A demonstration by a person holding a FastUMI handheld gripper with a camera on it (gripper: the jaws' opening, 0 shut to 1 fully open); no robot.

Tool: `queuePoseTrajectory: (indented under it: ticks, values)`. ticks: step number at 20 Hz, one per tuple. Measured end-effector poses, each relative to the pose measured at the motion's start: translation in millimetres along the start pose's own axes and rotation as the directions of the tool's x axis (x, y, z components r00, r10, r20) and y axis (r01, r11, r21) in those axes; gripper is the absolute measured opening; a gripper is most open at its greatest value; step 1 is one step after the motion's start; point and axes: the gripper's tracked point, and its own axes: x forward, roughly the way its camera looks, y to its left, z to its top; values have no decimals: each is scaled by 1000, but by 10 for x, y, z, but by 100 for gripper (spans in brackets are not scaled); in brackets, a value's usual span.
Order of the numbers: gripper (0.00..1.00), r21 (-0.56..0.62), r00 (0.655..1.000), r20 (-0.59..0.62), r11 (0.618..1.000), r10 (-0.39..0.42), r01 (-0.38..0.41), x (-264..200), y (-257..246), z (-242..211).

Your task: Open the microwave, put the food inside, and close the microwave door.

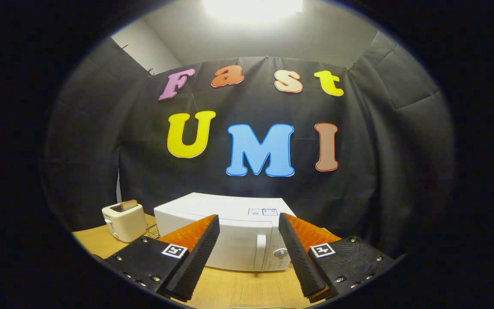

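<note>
Nothing done yet: microwave (230, 240) at 12 o'clock w/ door (234, 246) closed, gripper (249, 223) spread wide & empty short of it, so open, load, close all remain.

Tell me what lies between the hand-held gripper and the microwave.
Only bare wooden table: the gripper view shows the open hand-held gripper short of the closed microwave.

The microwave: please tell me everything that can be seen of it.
The microwave is a white box, plastic or painted metal by its look, standing upright on the wooden table with its door shut. It has a vertical white handle, a round dial and stickers on top. The open gripper frames it, untouched.
</note>
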Motion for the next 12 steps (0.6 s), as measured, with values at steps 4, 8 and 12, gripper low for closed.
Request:
queuePoseTrajectory:
  ticks: [4, 8, 12]
  values:
    - [88, -15, 999, -44, 1000, -8, 7, 285, -109, -473]
    - [88, -2, 998, -60, 1000, -20, 20, 527, -189, -792]
    - [88, 1, 997, -71, 1000, -30, 31, 778, -253, -1045]
